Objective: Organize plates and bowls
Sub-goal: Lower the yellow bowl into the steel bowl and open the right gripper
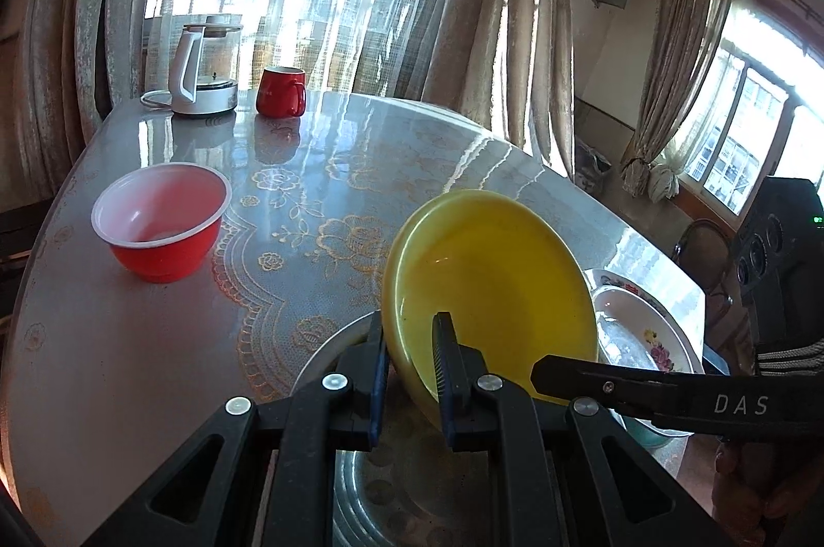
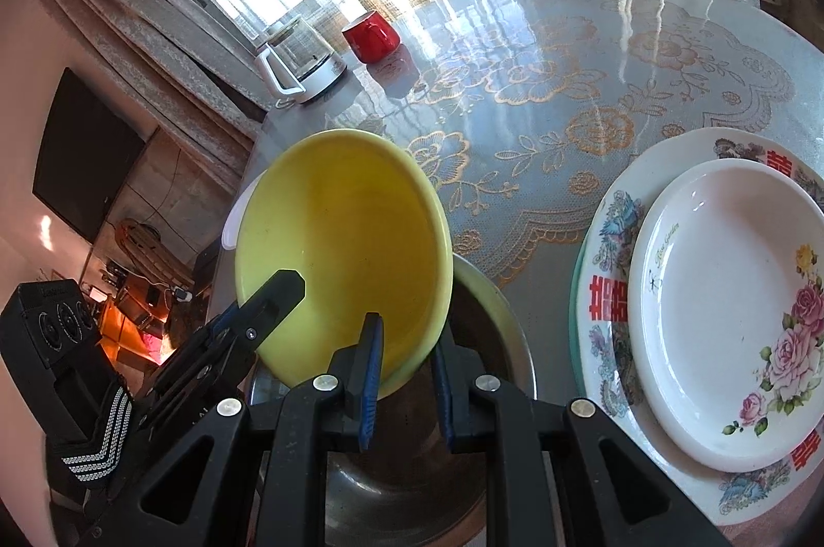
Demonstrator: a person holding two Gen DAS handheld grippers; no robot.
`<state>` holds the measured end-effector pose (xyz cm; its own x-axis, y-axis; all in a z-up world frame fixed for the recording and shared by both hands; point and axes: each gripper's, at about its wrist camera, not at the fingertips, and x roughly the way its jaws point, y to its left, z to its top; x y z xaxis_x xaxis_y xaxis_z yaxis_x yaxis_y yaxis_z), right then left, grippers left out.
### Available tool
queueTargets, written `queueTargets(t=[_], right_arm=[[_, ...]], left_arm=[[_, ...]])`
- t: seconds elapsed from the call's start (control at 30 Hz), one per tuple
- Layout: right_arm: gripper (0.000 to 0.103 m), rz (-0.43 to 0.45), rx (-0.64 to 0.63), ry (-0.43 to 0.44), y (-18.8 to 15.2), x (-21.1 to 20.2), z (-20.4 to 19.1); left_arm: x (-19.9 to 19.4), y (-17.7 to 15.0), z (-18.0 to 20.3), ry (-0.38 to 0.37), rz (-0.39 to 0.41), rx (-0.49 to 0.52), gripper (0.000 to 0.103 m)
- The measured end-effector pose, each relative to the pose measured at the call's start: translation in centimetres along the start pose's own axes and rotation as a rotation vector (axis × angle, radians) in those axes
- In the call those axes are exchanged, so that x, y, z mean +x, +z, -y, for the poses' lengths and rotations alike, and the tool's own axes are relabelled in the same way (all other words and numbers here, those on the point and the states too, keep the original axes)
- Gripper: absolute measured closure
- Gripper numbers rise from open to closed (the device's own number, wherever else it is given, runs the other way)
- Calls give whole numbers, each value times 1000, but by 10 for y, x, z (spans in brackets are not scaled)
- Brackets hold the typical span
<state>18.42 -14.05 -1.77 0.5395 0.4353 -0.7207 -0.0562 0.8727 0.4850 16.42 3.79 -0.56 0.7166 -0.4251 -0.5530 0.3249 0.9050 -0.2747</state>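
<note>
Yellow bowl (image 1: pixel 489 284) looks hard and slippery, so its rim is the best place to grab. Left camera: left gripper (image 1: pixel 409 372) pinches the tilted rim above a metal bowl (image 1: pixel 329 351). Right camera: right gripper (image 2: pixel 407 372) pinches the rim too, beside stacked plates (image 2: pixel 731 305).

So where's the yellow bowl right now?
The yellow bowl is tilted up over the metal bowl, pinched at its rim by both the left claw and right claw, left of the flowery plates.
</note>
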Motion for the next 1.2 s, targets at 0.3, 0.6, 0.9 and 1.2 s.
queueTargets(t=[0.3,0.6,0.9,1.2], right_arm=[[85,-25,-5,16,-12,1,-2],[85,-51,-8,26,-24,1,0],[85,-64,-32,18,-31,-5,-1],[84,-89,-35,34,-30,-5,-3]], left_arm=[[-10,-17,0,26,27,21,87],[-15,-34,1,15,2,20,86],[-17,-38,2,-26,-14,17,86],[-25,-42,0,-41,-9,18,85]])
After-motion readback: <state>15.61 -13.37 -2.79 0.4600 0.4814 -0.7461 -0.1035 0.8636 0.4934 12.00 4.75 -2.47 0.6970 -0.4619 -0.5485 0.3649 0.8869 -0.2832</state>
